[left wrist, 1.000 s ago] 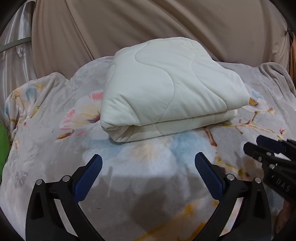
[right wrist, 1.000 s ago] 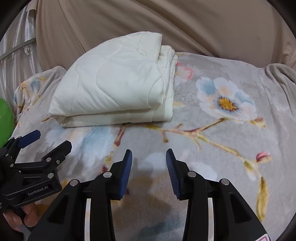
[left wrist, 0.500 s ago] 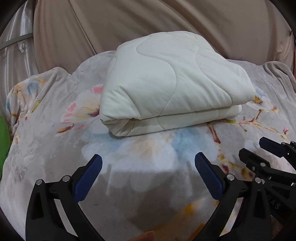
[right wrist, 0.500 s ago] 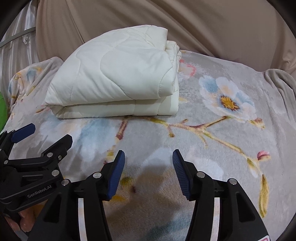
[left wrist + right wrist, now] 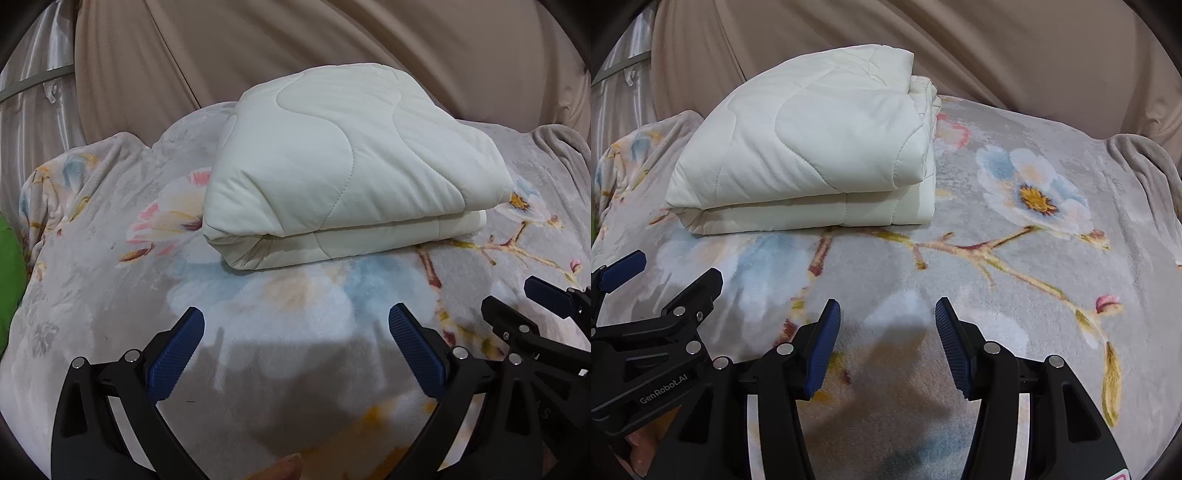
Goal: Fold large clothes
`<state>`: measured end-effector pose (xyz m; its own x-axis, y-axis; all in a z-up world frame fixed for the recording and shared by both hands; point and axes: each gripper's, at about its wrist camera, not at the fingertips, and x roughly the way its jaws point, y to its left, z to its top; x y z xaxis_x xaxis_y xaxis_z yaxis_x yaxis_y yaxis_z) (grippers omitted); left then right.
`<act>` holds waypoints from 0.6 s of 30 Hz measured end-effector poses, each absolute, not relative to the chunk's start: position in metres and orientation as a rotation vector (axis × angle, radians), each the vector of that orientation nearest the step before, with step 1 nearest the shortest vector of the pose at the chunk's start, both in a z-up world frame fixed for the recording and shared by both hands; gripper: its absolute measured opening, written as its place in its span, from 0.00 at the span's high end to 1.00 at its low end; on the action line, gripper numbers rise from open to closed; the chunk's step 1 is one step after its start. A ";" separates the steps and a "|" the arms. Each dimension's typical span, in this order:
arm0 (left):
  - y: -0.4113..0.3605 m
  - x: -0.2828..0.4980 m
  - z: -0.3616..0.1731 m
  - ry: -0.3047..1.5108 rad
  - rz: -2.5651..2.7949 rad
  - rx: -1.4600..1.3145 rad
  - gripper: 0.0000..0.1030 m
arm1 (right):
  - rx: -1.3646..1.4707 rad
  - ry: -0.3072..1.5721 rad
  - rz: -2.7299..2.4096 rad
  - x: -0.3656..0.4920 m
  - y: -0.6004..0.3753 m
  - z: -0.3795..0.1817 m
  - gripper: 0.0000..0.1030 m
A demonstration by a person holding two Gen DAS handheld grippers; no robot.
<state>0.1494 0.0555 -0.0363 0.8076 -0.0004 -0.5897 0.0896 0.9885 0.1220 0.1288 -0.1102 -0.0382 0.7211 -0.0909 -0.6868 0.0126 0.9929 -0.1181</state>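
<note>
A cream quilted comforter (image 5: 347,166), folded into a thick bundle of stacked layers, is lying on a grey blanket with a floral print (image 5: 280,306) that is covering the bed, toward the far side where beige drapery (image 5: 332,48) is hanging behind it. In the left wrist view the bundle is sitting straight ahead of the fingers; in the right wrist view it is sitting ahead and to the left (image 5: 812,147), its folded edges facing the camera. The left hand-held gripper (image 5: 295,328) is hovering over the bare blanket short of the bundle, its blue-padded jaws spread wide and grasping nothing. The right hand-held gripper (image 5: 888,325) is hovering just beside it, also released, with only blanket showing between its pads; its jaws have just been opening. Neither one is touching the comforter. A fingertip (image 5: 284,469) is showing at the bottom edge of the left view, and something bright green (image 5: 9,280) is peeking in at the far left.
</note>
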 end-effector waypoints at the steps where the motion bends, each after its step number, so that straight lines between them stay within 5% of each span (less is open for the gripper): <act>1: 0.056 0.149 -0.036 0.631 -0.046 0.147 0.05 | -0.109 0.759 -0.059 0.128 -0.110 -0.038 0.48; 18: 0.060 0.155 -0.039 0.649 -0.032 0.145 0.06 | -0.136 0.740 -0.046 0.125 -0.105 -0.038 0.48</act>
